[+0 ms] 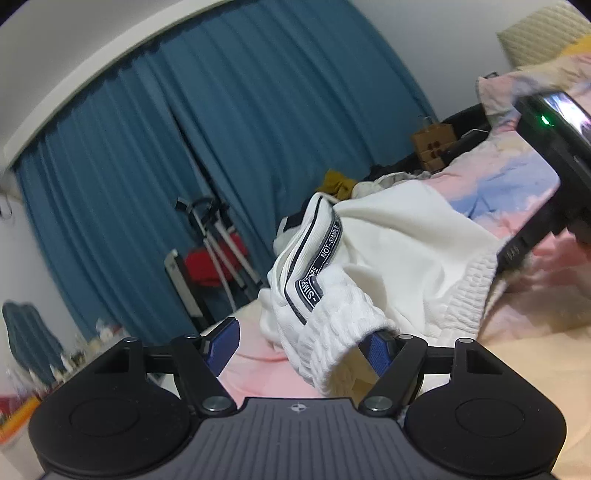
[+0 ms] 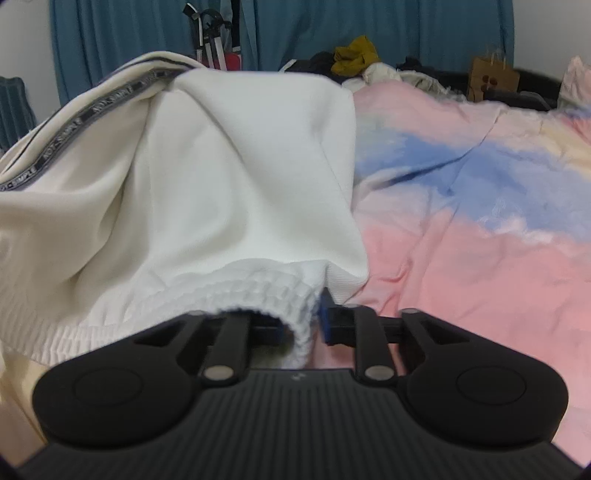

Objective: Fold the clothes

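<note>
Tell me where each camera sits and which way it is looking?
Left wrist: sits on the left gripper, looking across the bed toward the curtain; its own open fingers show, the white pants draped between them, and the right gripper at the right edge.
Right wrist: sits on the right gripper, looking down over the bed at the curtain; its fingers pinch the pants' waistband.
Both see the pants, bed, curtain and paper bag.
</note>
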`<control>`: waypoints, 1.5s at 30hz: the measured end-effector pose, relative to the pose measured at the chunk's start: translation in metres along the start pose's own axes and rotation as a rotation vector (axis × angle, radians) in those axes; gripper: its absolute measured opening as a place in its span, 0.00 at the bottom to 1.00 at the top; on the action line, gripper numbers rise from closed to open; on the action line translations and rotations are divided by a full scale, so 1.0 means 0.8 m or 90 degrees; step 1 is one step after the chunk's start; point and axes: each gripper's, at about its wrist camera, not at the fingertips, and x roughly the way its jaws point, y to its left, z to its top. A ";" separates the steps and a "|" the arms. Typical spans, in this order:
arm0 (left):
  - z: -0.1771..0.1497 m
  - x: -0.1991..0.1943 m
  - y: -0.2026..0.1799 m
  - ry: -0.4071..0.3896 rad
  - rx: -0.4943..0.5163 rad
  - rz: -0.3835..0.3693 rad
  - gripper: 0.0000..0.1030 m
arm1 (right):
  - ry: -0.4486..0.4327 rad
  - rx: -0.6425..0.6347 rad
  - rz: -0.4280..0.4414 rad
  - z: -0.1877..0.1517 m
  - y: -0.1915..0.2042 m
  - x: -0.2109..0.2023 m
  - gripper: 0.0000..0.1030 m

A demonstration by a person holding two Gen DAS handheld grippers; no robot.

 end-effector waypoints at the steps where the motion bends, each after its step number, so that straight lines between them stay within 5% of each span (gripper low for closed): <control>1: -0.001 -0.001 -0.002 -0.004 0.008 0.000 0.68 | -0.020 0.010 0.003 0.003 -0.002 -0.013 0.15; 9: -0.004 -0.014 -0.032 -0.067 0.112 0.017 0.68 | -0.238 0.020 0.072 0.025 0.010 -0.139 0.12; 17: -0.019 -0.014 -0.092 -0.133 0.307 -0.036 0.68 | -0.079 0.078 -0.013 0.001 -0.013 -0.117 0.12; 24: -0.045 0.014 -0.152 -0.194 0.540 -0.064 0.59 | -0.061 0.085 -0.032 -0.003 -0.017 -0.104 0.12; 25: -0.042 0.018 -0.156 -0.195 0.543 -0.063 0.47 | -0.060 0.087 -0.032 -0.003 -0.019 -0.104 0.12; 26: -0.032 0.024 -0.154 -0.182 0.518 -0.059 0.30 | -0.060 0.090 -0.031 -0.004 -0.021 -0.105 0.12; 29: 0.014 0.047 -0.120 -0.124 0.354 -0.048 0.09 | -0.057 0.107 -0.026 -0.005 -0.029 -0.107 0.12; 37: 0.105 0.138 0.151 -0.025 -0.210 0.015 0.09 | -0.054 0.209 0.074 -0.013 -0.005 -0.124 0.12; 45: 0.135 0.216 0.420 -0.016 -0.476 0.064 0.09 | -0.072 0.157 0.333 0.023 0.214 -0.121 0.13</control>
